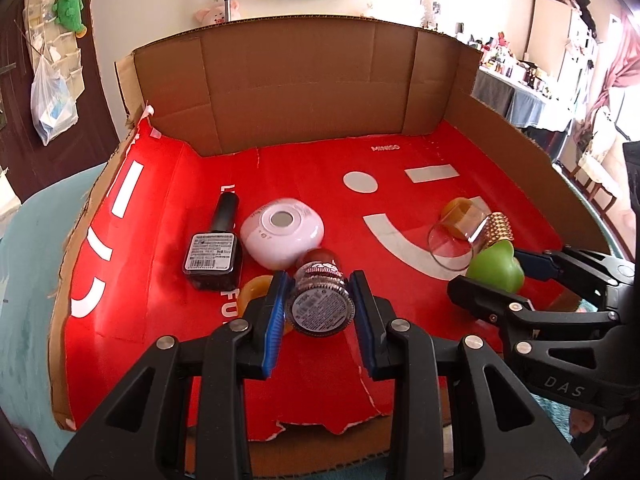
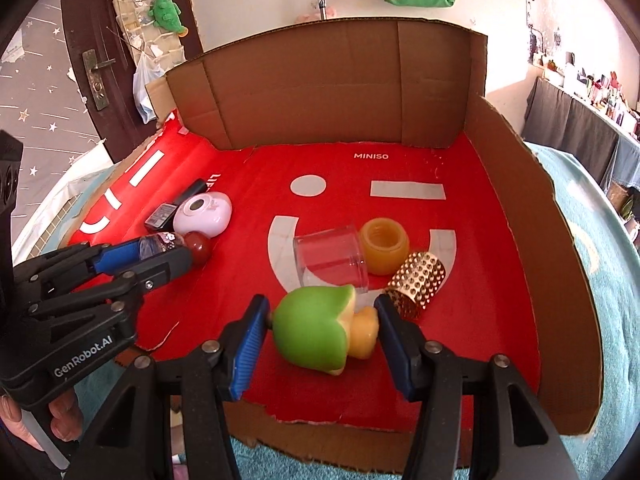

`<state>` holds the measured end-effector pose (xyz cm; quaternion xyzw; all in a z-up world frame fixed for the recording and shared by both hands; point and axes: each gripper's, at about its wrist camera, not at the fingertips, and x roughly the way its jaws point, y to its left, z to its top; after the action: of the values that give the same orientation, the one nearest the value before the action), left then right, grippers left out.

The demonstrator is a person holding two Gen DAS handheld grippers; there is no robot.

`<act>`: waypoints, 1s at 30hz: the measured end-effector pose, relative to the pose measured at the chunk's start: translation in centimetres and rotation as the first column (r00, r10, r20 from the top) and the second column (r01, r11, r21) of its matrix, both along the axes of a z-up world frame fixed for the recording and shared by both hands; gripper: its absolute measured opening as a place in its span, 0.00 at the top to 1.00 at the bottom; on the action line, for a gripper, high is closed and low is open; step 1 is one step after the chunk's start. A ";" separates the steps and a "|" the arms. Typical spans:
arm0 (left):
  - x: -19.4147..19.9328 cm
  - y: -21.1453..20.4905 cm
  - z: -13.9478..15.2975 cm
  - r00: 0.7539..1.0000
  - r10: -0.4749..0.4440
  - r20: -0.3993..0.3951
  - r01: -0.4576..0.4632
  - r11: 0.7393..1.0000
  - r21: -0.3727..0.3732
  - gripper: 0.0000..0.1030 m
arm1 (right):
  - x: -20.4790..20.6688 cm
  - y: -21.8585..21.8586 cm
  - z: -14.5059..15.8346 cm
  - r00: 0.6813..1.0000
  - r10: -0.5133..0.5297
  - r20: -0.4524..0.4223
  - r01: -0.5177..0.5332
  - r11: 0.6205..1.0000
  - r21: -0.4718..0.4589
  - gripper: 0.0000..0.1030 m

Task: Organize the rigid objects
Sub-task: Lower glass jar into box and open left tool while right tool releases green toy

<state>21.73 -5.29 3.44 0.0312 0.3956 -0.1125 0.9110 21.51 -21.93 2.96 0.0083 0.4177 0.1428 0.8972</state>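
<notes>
Red-capped small bottle (image 1: 322, 300) pinched in left hand-held gripper (image 1: 320, 312), long axis pointing away, beside white puck (image 1: 282, 232). Right hand-held gripper (image 2: 320, 332) clamps green-yellow toy (image 2: 320, 330), nearer the gold studded cylinder (image 2: 418, 280).

**Where things lie around the clear cup**

You have the clear cup (image 2: 330, 258) lying on its side on the flattened carton (image 2: 400, 160). Just right of it stands the squat jar (image 2: 384, 250), touching it. The studded cylinder (image 2: 418, 282) lies to the cup's right and nearer you. Well left of the cup sit the round case (image 2: 204, 214) and, beyond that, the polish bottle (image 2: 176, 206).
</notes>
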 end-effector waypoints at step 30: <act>-1.0 0.5 1.1 0.999 0.017 0.047 -0.018 1.000 0.018 0.39 | -0.7 -0.1 0.7 0.999 -0.013 0.037 0.013 1.000 -0.016 0.43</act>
<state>20.75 -4.78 4.56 0.0389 0.3752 -0.1003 0.9207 20.84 -22.06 3.62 0.0013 0.4022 0.1339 0.9057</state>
